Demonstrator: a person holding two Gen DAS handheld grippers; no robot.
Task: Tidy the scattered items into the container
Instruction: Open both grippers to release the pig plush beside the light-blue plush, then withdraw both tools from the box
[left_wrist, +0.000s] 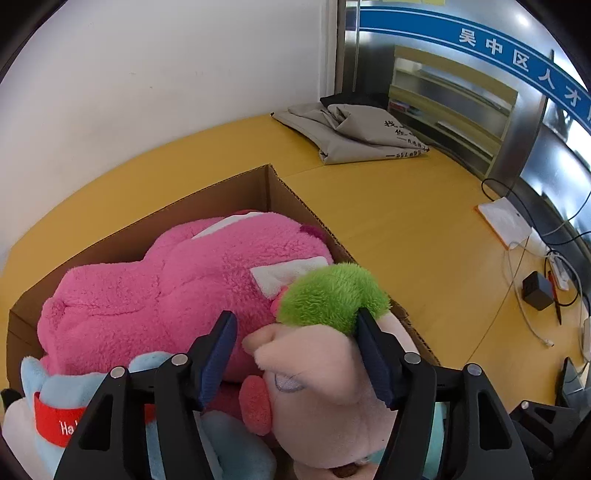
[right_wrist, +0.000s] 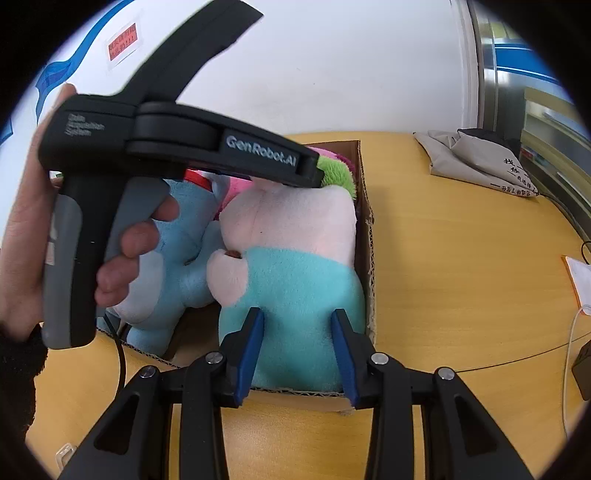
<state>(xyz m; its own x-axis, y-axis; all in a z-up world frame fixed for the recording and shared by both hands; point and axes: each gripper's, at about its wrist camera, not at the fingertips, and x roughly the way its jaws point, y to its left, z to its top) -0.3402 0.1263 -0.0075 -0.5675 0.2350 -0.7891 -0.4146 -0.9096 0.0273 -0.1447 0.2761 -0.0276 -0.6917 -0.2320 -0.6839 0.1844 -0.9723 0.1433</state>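
- My left tool (left_wrist: 295, 332), jaws apart, straddles the green-haired pink doll (left_wrist: 332, 354) in the cardboard box (left_wrist: 295, 192).
- My right tool (right_wrist: 297, 334) gapes open over its teal body.
- Box sits on the yellow surface (right_wrist: 461, 258).

Right gripper (right_wrist: 297, 354) fingers (right_wrist: 249, 354) spread around teal-bodied plush (right_wrist: 295, 291) in cardboard box (right_wrist: 369, 258).

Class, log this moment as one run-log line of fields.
left tool: open, astride pig plush head | right tool: open, at its teal body | cardboard box: holds pink plush, blue plush
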